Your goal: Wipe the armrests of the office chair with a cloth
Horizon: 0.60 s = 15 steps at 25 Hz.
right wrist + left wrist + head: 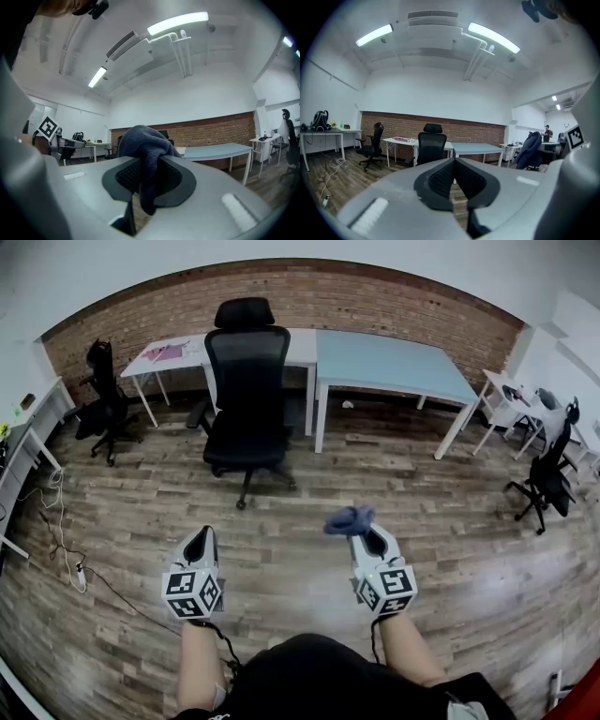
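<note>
Blue cloth x1 pinched in R tongs; L tongs pressed together; office chair x1 ahead.

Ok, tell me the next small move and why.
Probably step toward the office chair, right gripper leading: it is shut on the cloth, but the chair stands across the floor by the tables, its armrests far from the cloth.

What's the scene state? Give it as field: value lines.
left hand-held gripper: jaws together, empty
right hand-held gripper: shut on cloth
cloth: dark blue, bunched at the jaw tips
office chair: black, in front of the desks, across the wooden floor from both grippers
armrests: apart from the cloth, wiping not yet begun
</note>
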Available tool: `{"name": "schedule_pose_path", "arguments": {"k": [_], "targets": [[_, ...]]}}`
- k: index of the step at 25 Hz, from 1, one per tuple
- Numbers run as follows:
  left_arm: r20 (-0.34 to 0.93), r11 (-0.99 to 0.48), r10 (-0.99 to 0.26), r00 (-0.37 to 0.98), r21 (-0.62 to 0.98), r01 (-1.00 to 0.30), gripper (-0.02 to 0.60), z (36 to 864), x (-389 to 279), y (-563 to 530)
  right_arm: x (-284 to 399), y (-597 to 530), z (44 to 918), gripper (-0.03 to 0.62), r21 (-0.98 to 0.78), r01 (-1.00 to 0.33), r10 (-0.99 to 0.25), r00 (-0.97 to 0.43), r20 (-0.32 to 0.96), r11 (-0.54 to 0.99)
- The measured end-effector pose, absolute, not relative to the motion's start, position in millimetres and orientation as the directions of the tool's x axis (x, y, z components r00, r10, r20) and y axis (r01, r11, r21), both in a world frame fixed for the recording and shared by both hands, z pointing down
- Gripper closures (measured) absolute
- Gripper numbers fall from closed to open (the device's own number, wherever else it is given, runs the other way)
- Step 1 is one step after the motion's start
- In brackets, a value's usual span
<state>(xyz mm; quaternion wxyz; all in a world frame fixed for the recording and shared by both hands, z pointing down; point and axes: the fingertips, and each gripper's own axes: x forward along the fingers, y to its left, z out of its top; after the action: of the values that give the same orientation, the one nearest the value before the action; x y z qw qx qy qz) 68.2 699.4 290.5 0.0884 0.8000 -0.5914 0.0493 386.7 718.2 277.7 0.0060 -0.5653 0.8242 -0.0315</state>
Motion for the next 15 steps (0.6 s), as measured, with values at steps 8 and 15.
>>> {"name": "schedule_pose_path", "arguments": {"k": [8,15], "targets": [[0.19,-0.292,-0.934,0.302,0.076,-0.953,0.577,293.8,73.1,701.3,388.2,720.4,281.4,0.53,-0.05,-0.933,-0.933,-0.357,0.034,0.356],[0.197,-0.299,-0.93,0.31,0.082,-0.951,0.577,298.3,75.2,700.5,386.4,723.9,287.3,0.53,-0.032,-0.935,-0.934,-0.354,0.05,0.353]]}}
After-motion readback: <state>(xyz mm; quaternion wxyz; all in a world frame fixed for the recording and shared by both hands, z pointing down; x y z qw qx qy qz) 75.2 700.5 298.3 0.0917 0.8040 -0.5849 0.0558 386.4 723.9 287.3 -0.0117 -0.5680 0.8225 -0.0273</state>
